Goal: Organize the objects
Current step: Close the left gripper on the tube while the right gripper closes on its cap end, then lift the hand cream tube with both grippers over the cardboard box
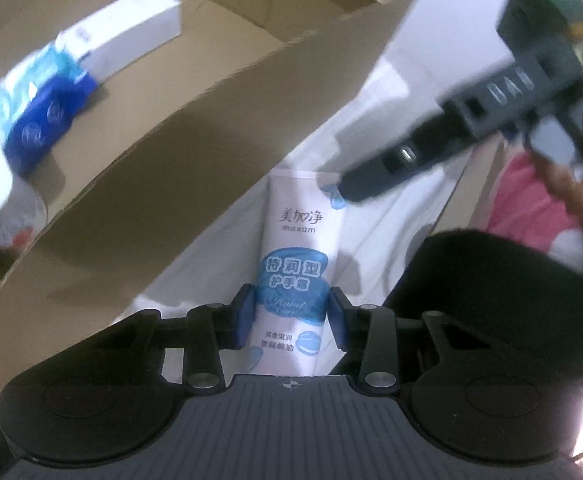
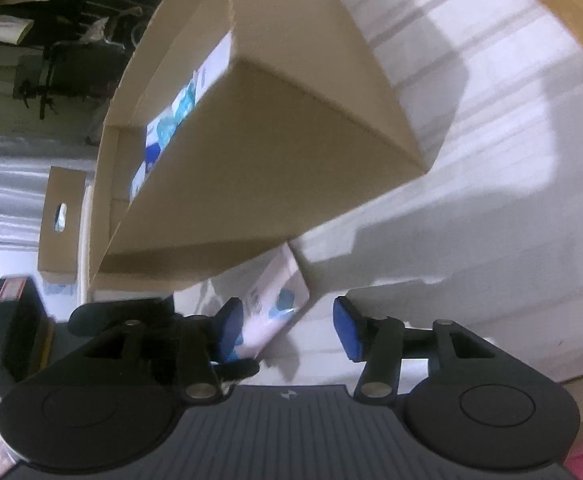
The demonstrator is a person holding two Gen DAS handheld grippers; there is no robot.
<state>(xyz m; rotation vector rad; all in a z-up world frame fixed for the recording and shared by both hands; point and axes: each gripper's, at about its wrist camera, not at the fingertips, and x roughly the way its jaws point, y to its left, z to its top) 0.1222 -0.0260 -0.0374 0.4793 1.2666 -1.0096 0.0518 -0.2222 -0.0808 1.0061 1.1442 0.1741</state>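
Note:
My left gripper [image 1: 290, 318] is shut on a white and blue hand cream tube [image 1: 295, 248], its blue pads pressing both sides. The tube points away over a white cloth, right beside the brown cardboard box [image 1: 195, 128]. The box holds a white carton [image 1: 131, 28] and blue packets [image 1: 47, 108]. My right gripper [image 2: 289, 330] is open and empty; the tube [image 2: 275, 308] lies just ahead of its left pad, under the box [image 2: 275, 152] corner. The right gripper's dark body shows in the left wrist view [image 1: 471, 120], above the tube's far end.
A white cloth [image 2: 471, 160] covers the surface, with a wooden edge [image 2: 579, 20] at the far right. A second small cardboard box [image 2: 61, 224] stands at the left. Dark clutter and bags [image 2: 51, 40] lie beyond. Pink fabric [image 1: 531, 208] is at the right.

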